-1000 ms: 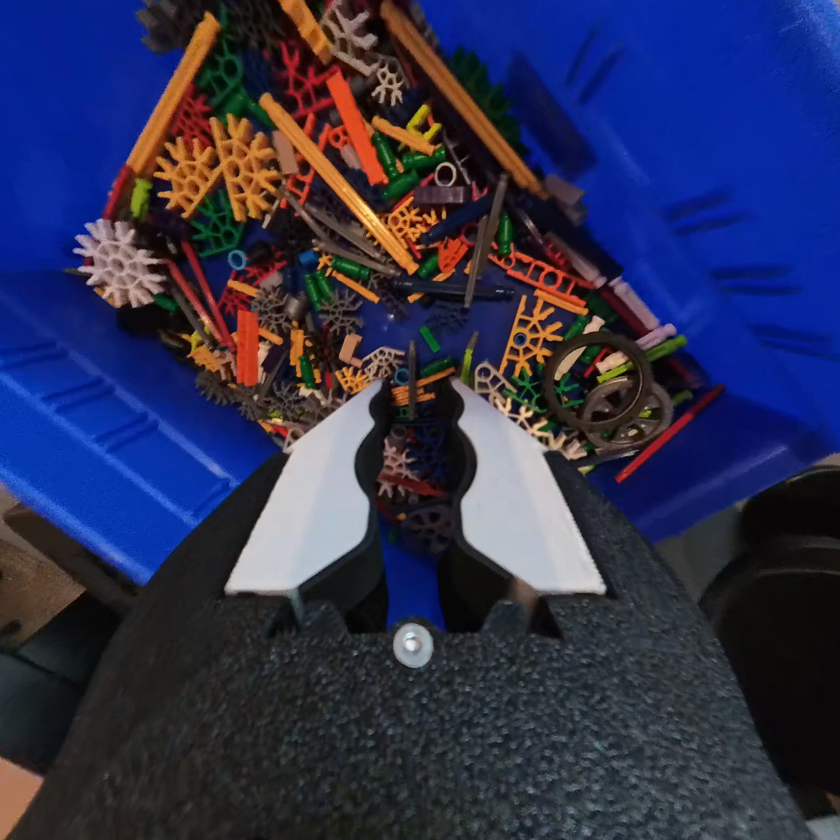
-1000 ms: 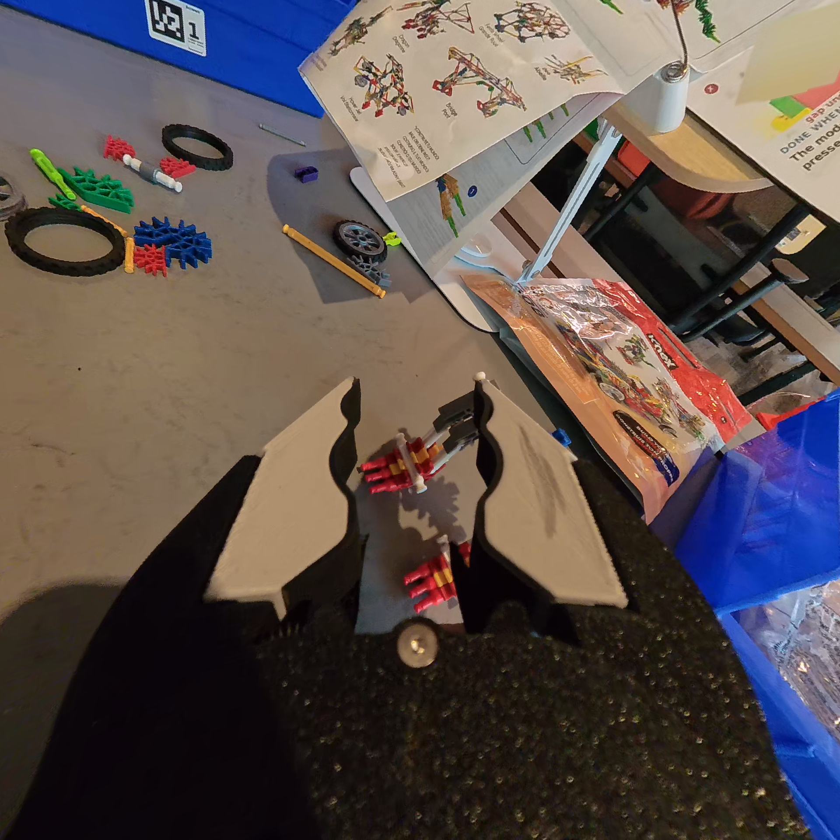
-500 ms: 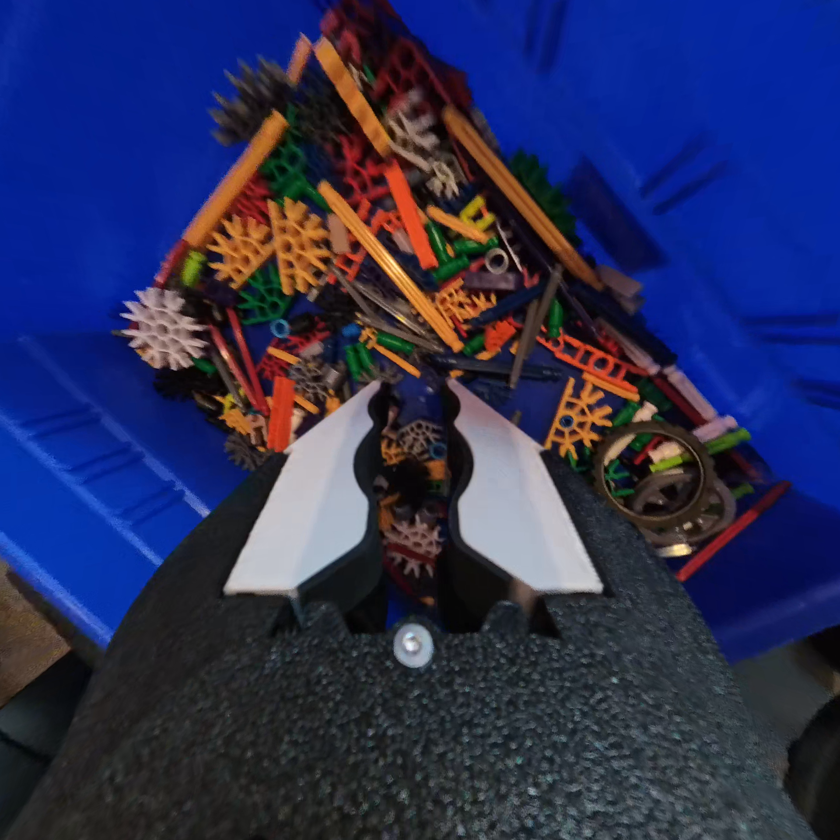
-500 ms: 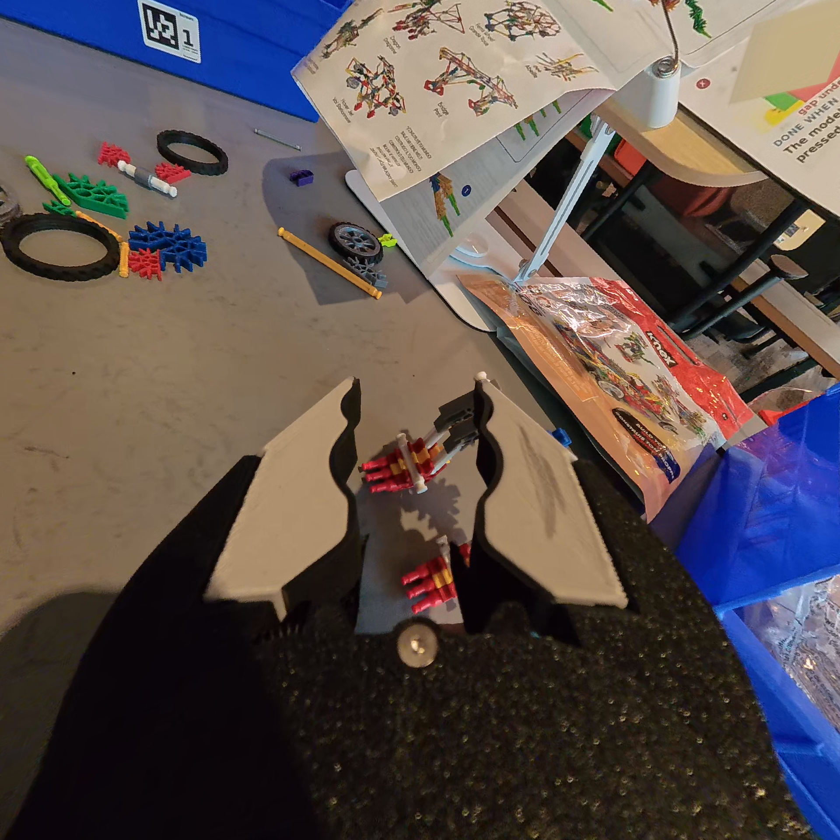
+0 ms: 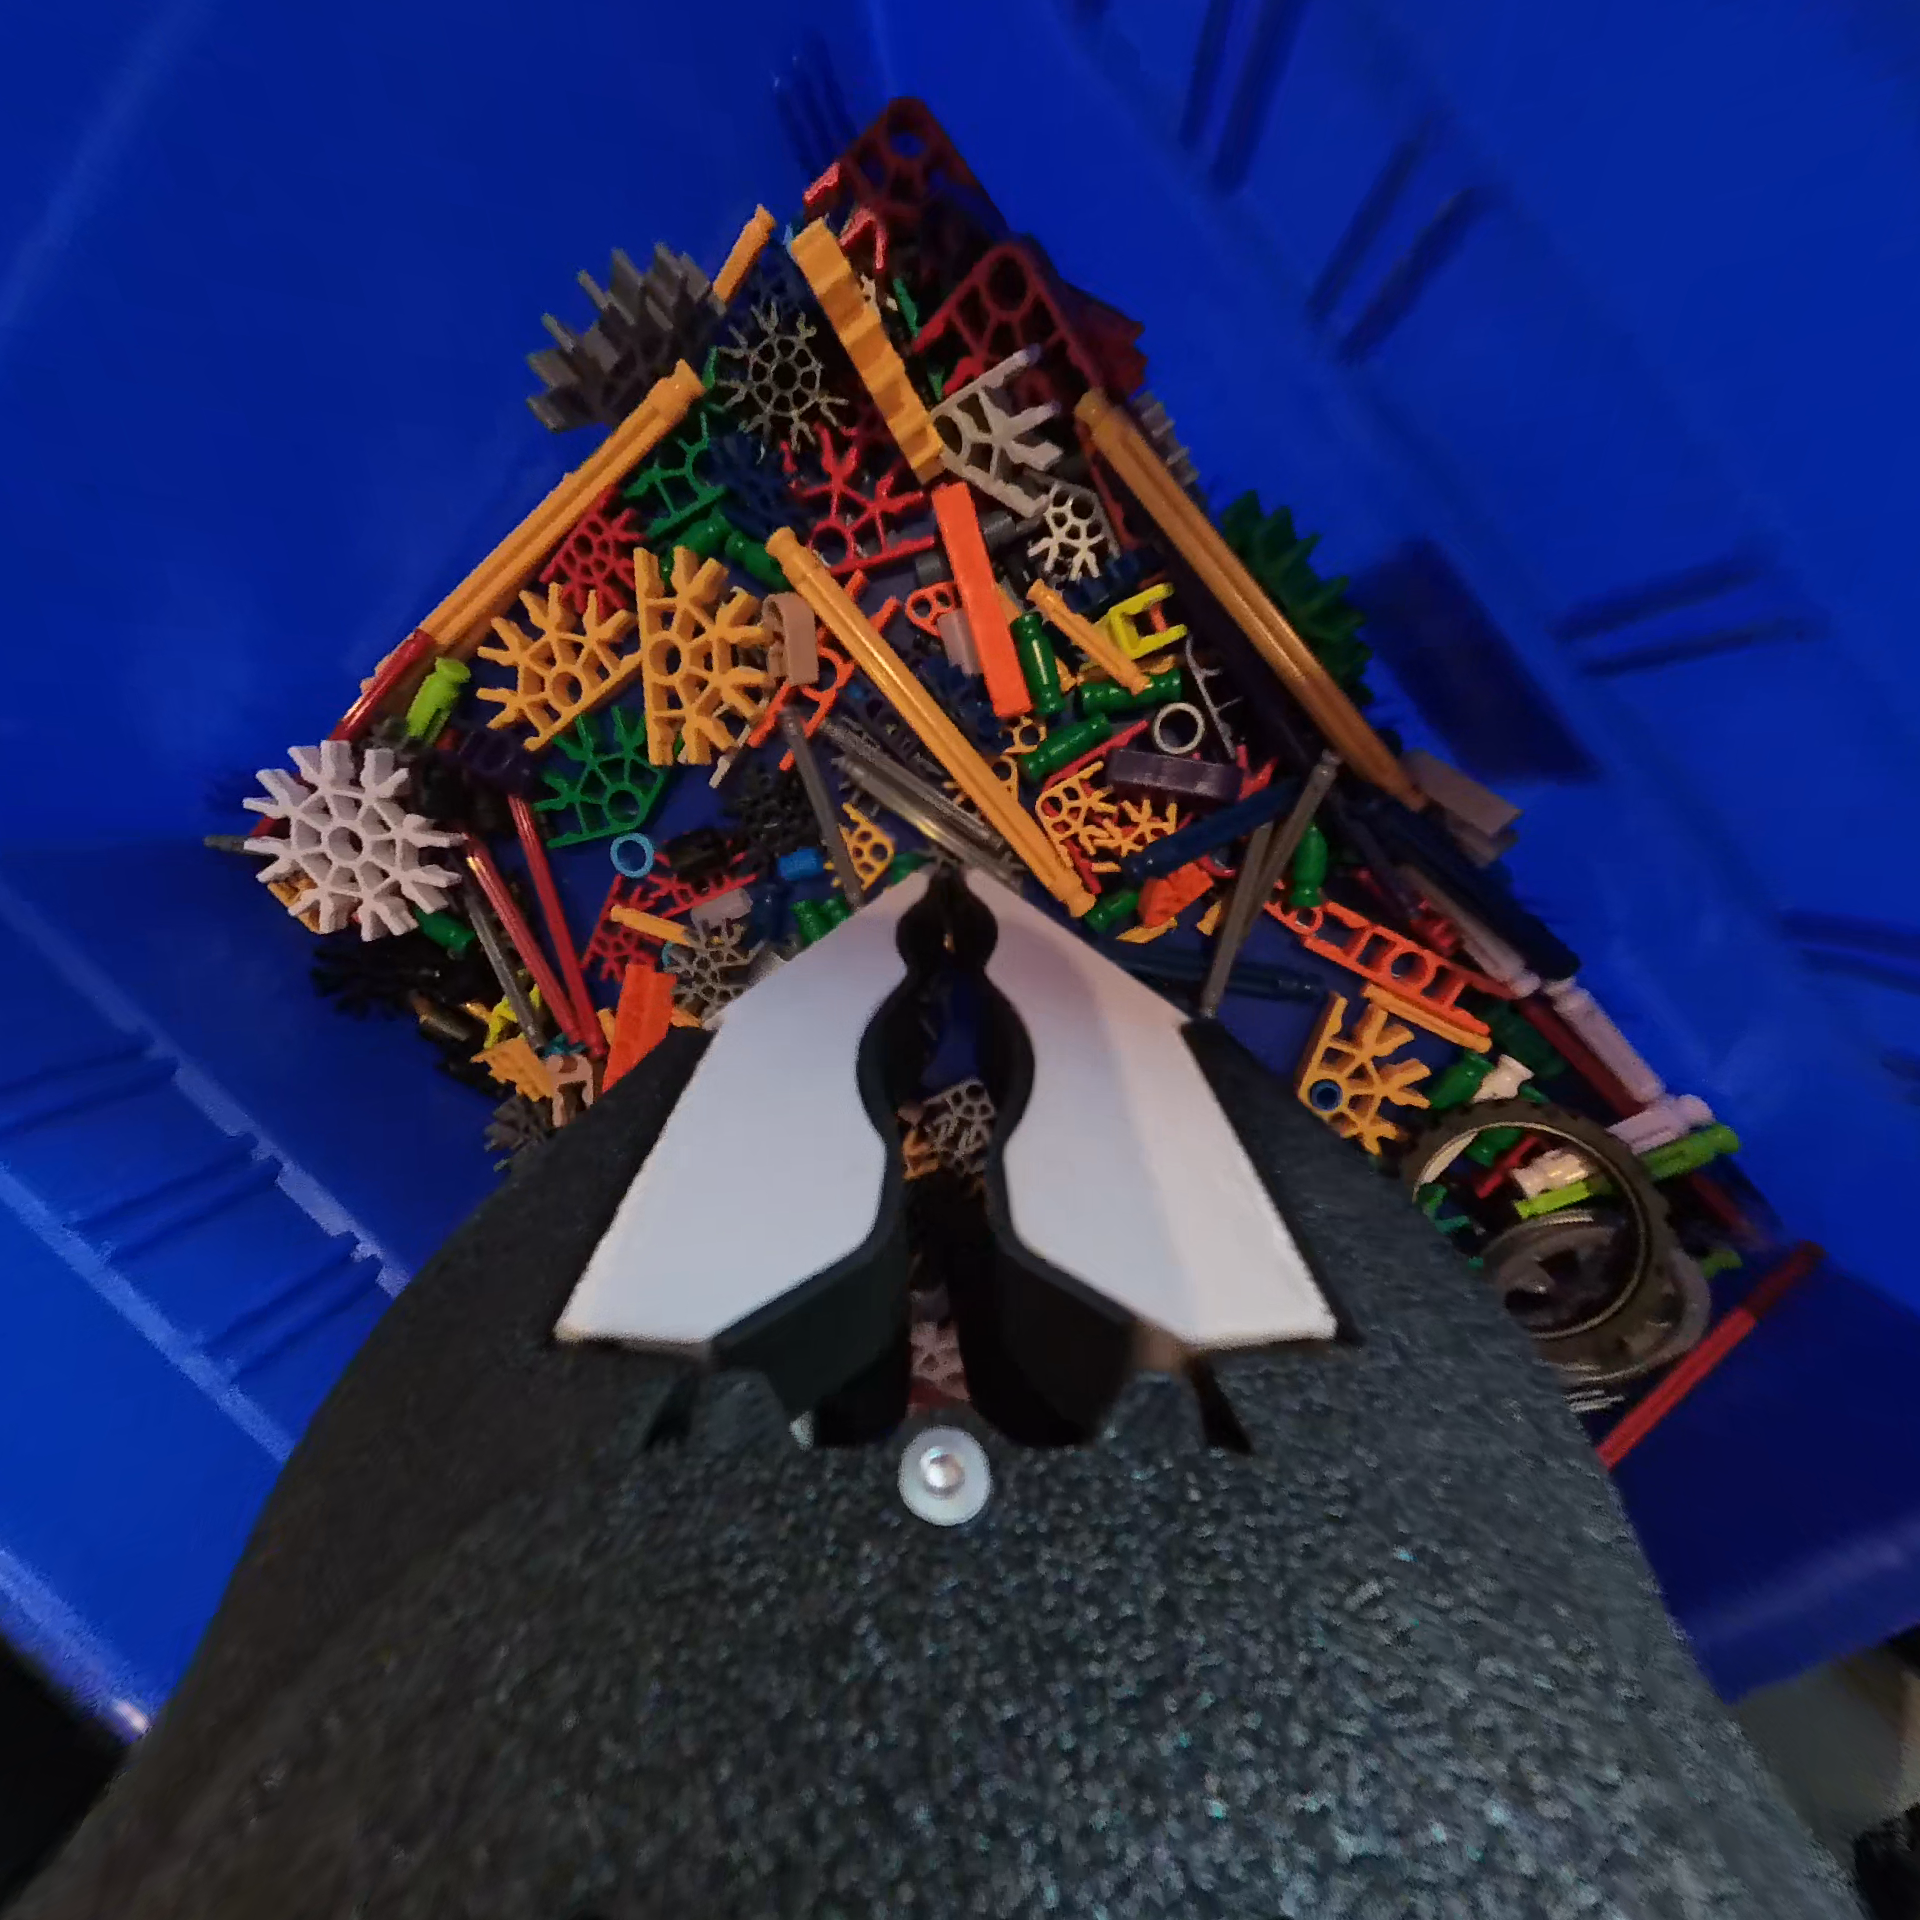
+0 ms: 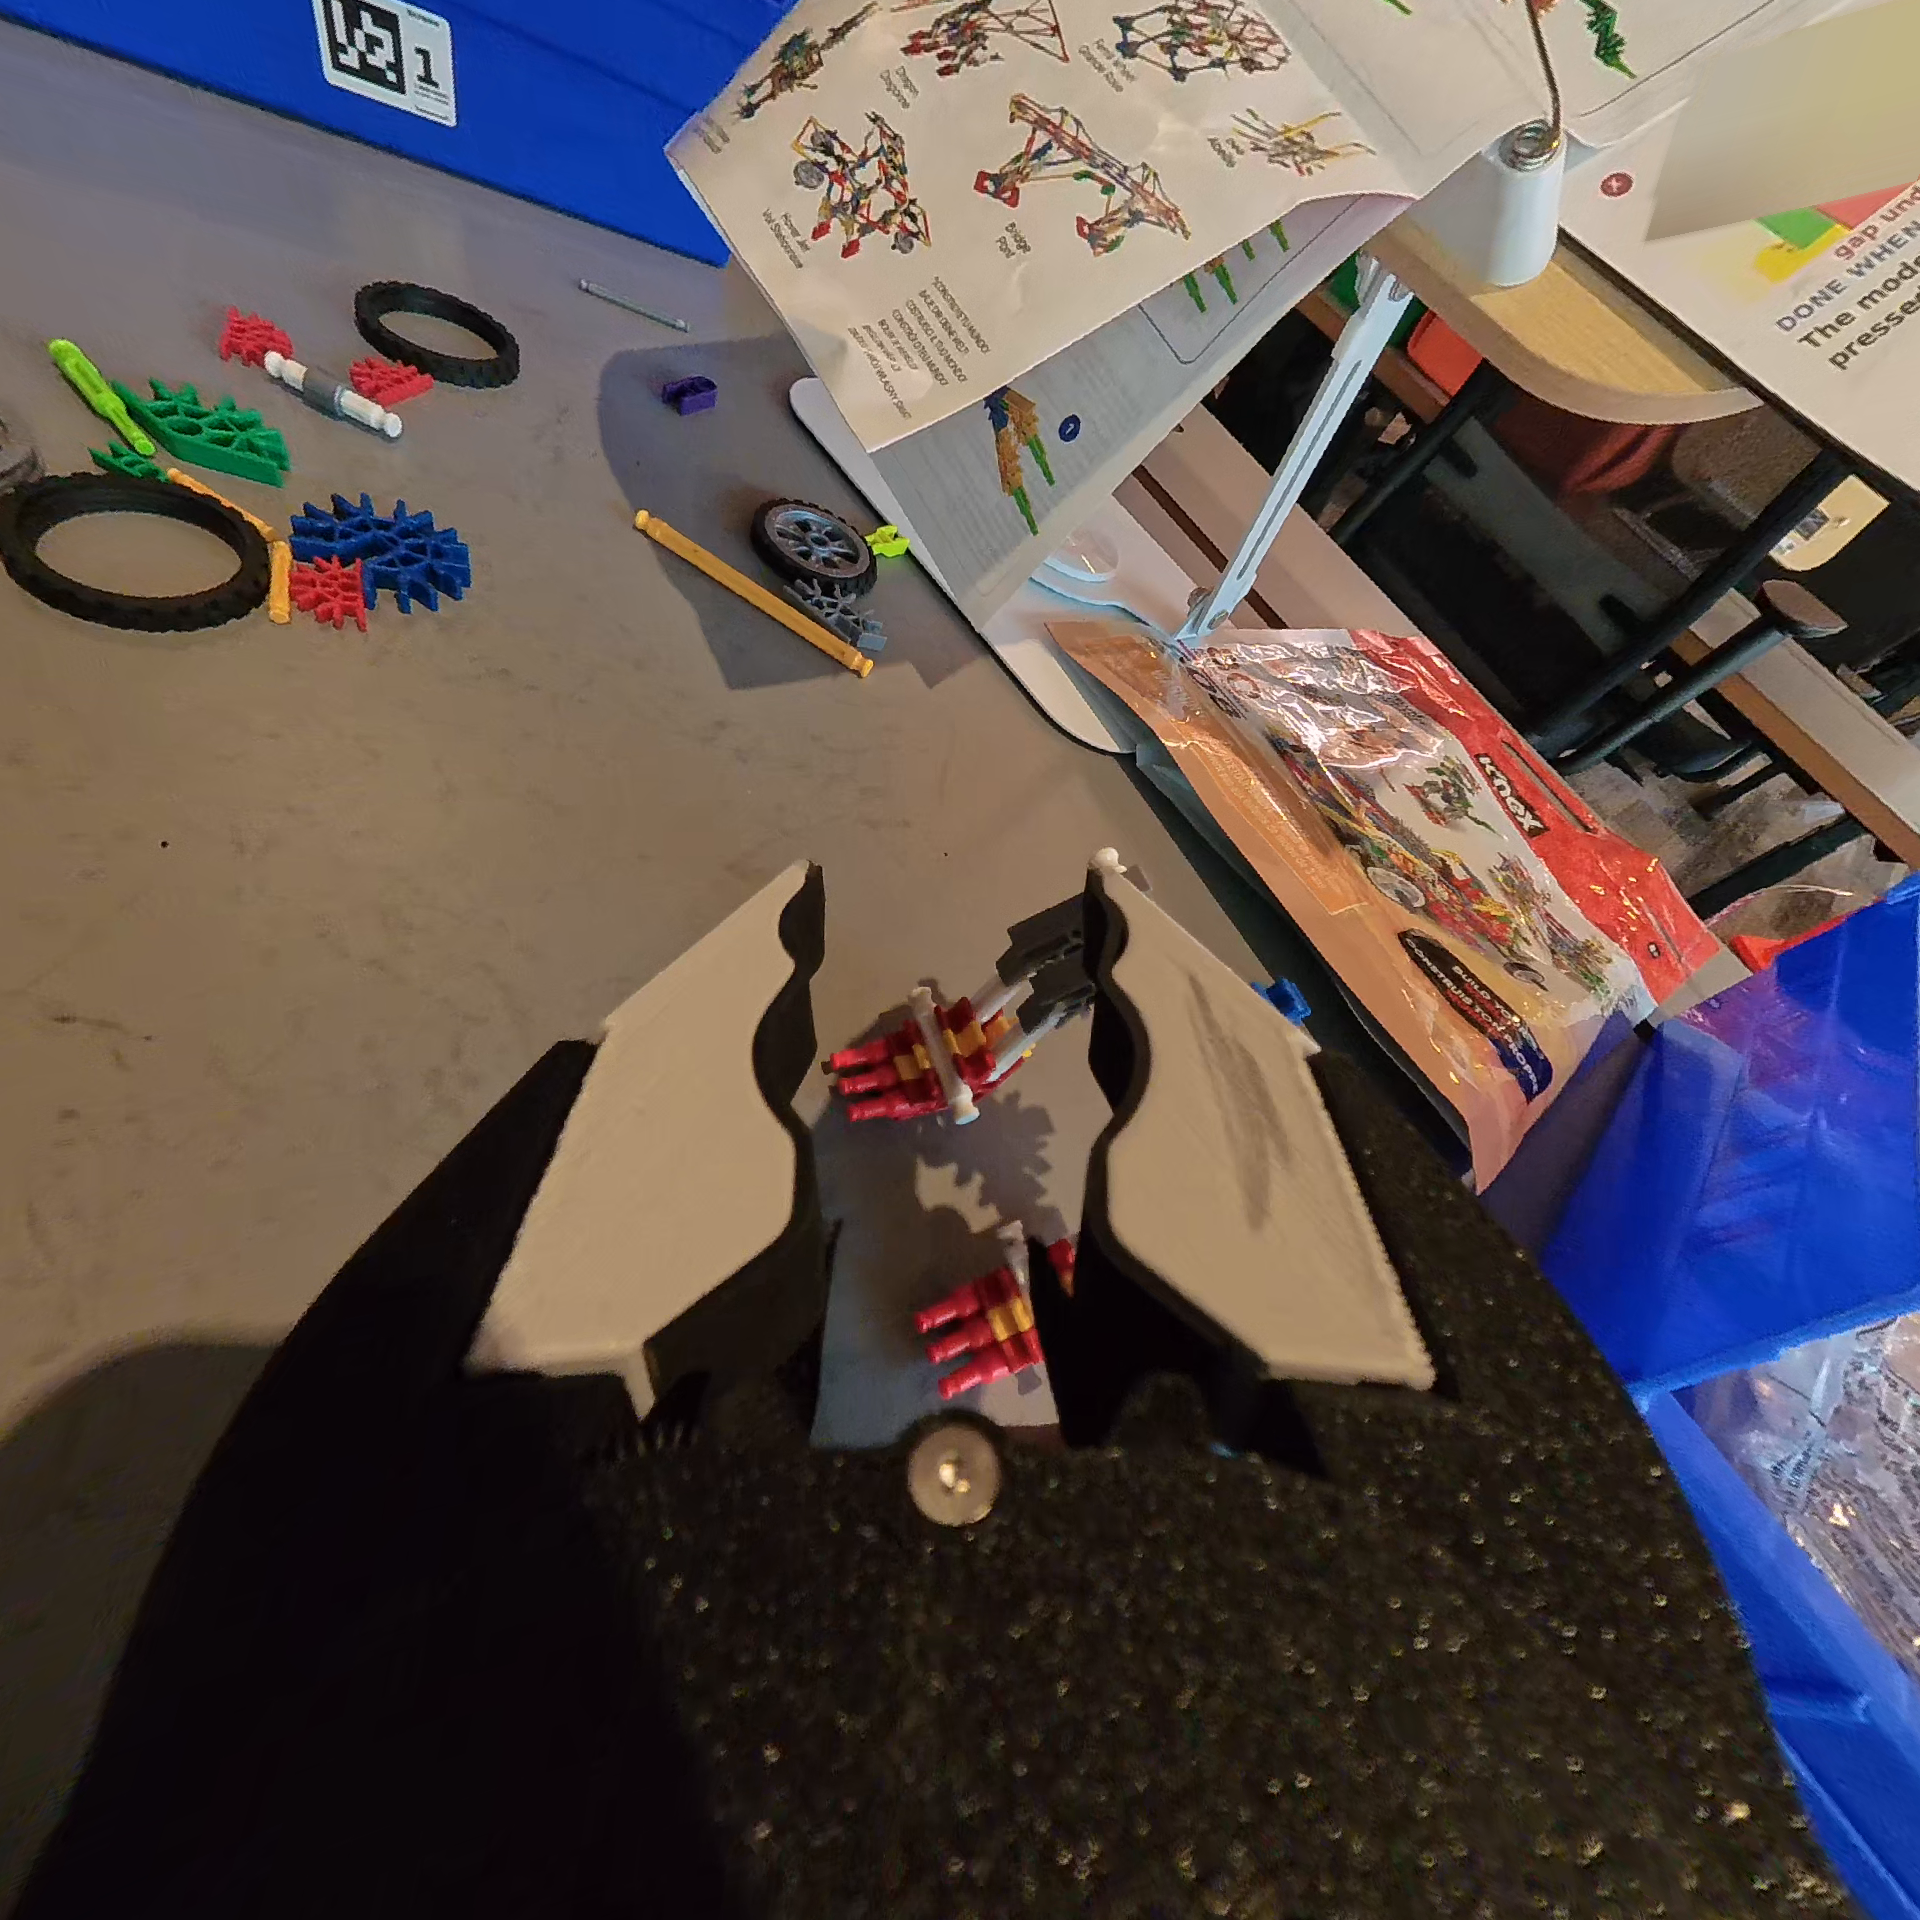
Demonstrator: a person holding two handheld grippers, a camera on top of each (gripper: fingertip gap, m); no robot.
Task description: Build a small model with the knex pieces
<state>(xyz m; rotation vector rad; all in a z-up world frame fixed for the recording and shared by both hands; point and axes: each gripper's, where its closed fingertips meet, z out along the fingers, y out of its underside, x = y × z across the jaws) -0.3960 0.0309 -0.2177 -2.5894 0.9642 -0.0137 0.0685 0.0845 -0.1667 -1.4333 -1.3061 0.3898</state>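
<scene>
The left claw (image 5: 948, 894), tips together, pokes into the bin's (image 5: 312, 416) pile; the right claw (image 6: 956, 883) gapes over bare counter (image 6: 364, 831) near its edge.

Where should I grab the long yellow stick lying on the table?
Grip the yellow stick near its bare left end, coming from above with fingers across it. It lies flat, and a grey connector and small wheel crowd its right end.

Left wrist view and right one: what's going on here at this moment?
A person works two handheld tongs. The left tongs are down inside a blue bin of mixed construction-toy pieces, tips nearly closed over the pile; whether they grip a piece cannot be told. The right tongs hang open above a grey table, over a small red, yellow and white assembly. Tyres, connectors and rods lie farther off.
</scene>
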